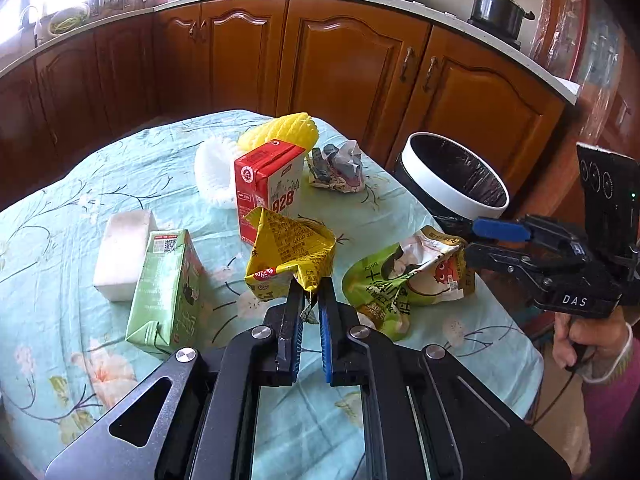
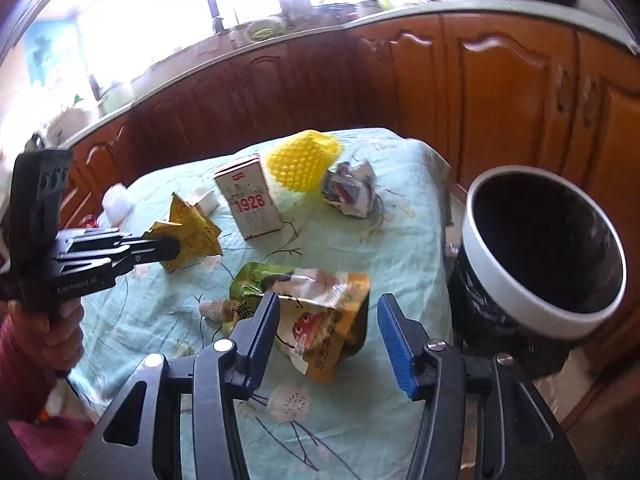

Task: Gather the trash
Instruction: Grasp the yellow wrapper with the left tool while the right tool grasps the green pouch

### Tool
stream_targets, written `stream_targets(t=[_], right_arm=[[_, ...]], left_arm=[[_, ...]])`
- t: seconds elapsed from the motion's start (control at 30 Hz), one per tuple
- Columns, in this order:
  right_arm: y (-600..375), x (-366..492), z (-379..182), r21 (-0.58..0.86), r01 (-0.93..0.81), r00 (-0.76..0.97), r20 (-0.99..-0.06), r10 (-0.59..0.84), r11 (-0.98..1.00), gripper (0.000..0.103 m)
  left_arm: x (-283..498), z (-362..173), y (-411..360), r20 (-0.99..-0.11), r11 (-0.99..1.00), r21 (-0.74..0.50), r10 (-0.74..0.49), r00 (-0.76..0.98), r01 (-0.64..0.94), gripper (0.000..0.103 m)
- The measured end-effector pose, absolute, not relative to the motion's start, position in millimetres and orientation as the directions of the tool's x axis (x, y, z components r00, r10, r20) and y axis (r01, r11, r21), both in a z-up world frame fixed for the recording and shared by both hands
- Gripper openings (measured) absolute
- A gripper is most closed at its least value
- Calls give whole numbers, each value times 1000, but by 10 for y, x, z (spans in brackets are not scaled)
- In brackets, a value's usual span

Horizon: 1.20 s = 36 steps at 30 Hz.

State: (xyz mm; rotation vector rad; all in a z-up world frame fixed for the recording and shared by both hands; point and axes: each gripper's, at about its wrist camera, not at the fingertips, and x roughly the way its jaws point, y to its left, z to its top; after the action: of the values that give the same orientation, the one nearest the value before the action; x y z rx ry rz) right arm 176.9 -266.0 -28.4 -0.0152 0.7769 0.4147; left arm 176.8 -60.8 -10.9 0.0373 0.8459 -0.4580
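Open bin mouth beside cluttered table

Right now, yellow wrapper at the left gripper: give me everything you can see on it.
The yellow wrapper is a crumpled, glossy foil-like snack packet, torn open at the top, with dense black print and a red logo patch near its lower left. It stands up off the floral tablecloth, in front of the red-and-white carton. The left gripper is shut on its lower torn edge; a shred pokes out between the fingers. The right wrist view shows it held up from the side.
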Motion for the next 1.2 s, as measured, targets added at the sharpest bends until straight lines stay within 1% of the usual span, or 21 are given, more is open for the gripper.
stream_targets(t=[0.1,0.2,0.23,0.27,0.33,0.37,0.4,0.43,0.47,0.5,0.7,0.8,1.0,1.2], right_arm=[[-2388,1897,-267,0,-512,607,-708,362,859,49],[-2161,2038,-401,-93,-600,545,-774,321,795,46],[-2108,2066,-467,-117,-619,525,-798,297,777,40],[-2072,2066,-532,-131,-628,507,-816,276,767,31],[-2075,2059,-621,-133,-629,490,-832,258,766,27],[-2102,2049,-611,-120,-622,496,-826,270,774,22],[-2145,2041,-604,-97,-606,493,-825,277,789,20],[-2197,2036,-589,-76,-582,495,-823,279,810,14],[-2266,2028,-571,-53,-553,501,-818,281,832,6],[-2348,2008,-547,-14,-516,510,-809,293,857,3],[-2807,1842,-454,216,-310,581,-728,364,926,3],[-2922,1770,-398,285,-243,625,-684,375,927,3],[-3144,1688,-288,353,-152,692,-629,354,923,3],[-3373,1652,-222,355,-82,730,-614,299,931,3]], left_arm=[[1771,-124,-564,-733,910,-147,-364,575,388,7],[1772,-131,-516,-735,915,-156,-359,575,372,7],[1774,-133,-503,-736,916,-159,-358,574,368,7],[1771,-133,-491,-737,916,-161,-359,573,367,7],[1767,-128,-499,-735,915,-162,-361,573,369,7],[1764,-127,-497,-734,914,-163,-364,573,372,7],[1767,-125,-510,-733,912,-164,-368,572,376,7],[1771,-123,-528,-732,910,-168,-373,570,380,7],[1779,-122,-545,-731,907,-173,-380,567,385,7],[1788,-120,-571,-729,903,-179,-389,563,391,7],[1794,-76,-819,-714,876,-201,-437,547,438,7],[1801,-44,-962,-706,863,-208,-458,541,460,7],[1820,-21,-1203,-700,841,-228,-492,518,490,7],[1874,-32,-1402,-704,826,-239,-509,495,510,7]])
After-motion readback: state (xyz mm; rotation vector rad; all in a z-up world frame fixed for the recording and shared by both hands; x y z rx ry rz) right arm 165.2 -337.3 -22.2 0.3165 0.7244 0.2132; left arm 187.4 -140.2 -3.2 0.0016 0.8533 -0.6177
